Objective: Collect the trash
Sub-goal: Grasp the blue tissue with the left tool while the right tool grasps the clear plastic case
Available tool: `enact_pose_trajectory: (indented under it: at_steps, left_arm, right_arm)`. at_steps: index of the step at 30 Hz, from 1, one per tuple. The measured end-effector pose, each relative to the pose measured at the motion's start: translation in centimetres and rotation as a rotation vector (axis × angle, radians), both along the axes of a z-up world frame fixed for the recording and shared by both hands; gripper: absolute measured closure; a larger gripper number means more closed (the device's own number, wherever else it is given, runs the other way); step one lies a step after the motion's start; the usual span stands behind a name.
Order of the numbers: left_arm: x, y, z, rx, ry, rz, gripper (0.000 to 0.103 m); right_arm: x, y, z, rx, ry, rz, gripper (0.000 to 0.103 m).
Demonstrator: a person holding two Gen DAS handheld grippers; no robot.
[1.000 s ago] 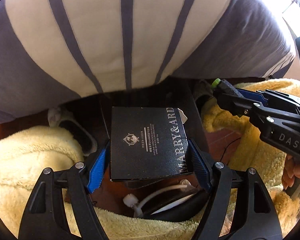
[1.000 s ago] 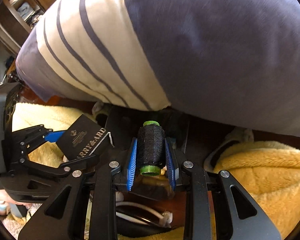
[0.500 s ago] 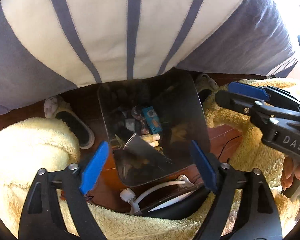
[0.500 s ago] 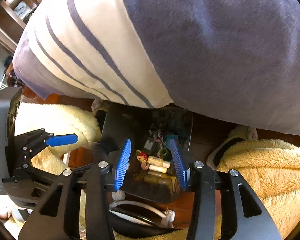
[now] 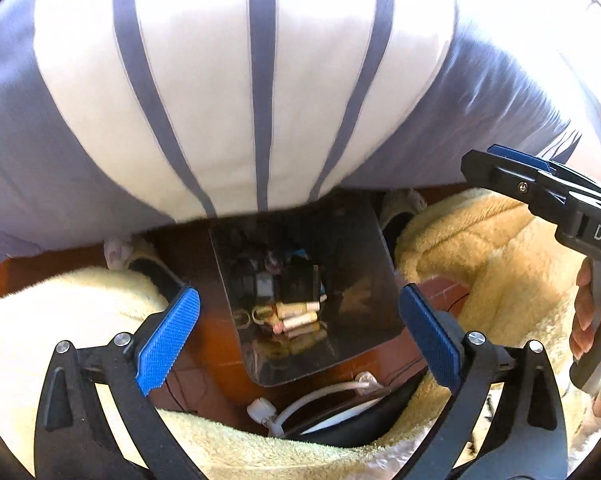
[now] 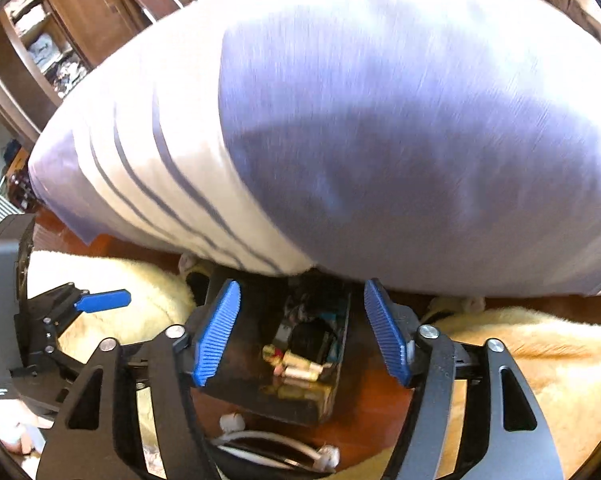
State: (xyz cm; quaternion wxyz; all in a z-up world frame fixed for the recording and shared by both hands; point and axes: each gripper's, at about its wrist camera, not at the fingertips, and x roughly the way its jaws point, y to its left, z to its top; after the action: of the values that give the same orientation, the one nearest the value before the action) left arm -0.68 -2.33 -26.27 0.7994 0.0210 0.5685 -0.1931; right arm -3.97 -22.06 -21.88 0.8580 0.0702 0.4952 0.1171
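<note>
A dark translucent trash bin [image 5: 364, 264] stands on the red-brown floor below me, holding several small items: cream tubes [image 5: 296, 314], dark pieces and a blue scrap. It also shows in the right wrist view [image 6: 296, 408]. My left gripper [image 5: 296, 340] is open and empty above the bin's near edge. My right gripper [image 6: 300, 332] is open and empty over the bin; one of its fingers [image 5: 516, 176] shows at the right of the left wrist view. The left gripper [image 6: 100, 300] shows at the left of the right wrist view.
A big white pillow with purple stripes [image 5: 260, 92] bulges over the bin's far side. Yellow fleece [image 5: 484, 264] lies on both sides. Slippers [image 5: 120, 250] sit on the floor. A white cable [image 5: 308, 400] and a black rim lie below the bin. Wooden shelves [image 6: 60, 32] stand far left.
Both grippers opened: the black box left my left gripper and the dark spool left my right one; both went down into the bin. Both grippers have since risen a little.
</note>
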Motion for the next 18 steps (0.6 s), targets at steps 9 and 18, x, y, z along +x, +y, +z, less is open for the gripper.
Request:
enact_pose_trajectory:
  at_steps: [9,18]
  left_arm:
    - [1.6,1.3,6.9,-0.042,-0.167,0.026,0.008]
    - [5.0,3.2,11.5,-0.044,-0.29,0.098,0.008]
  right_arm:
    - [1.3,-1.5,5.9,-0.011,-0.17,-0.032,0.027]
    - [5.1,-1.7,10.7,-0.058,-0.314,-0.046,0.017]
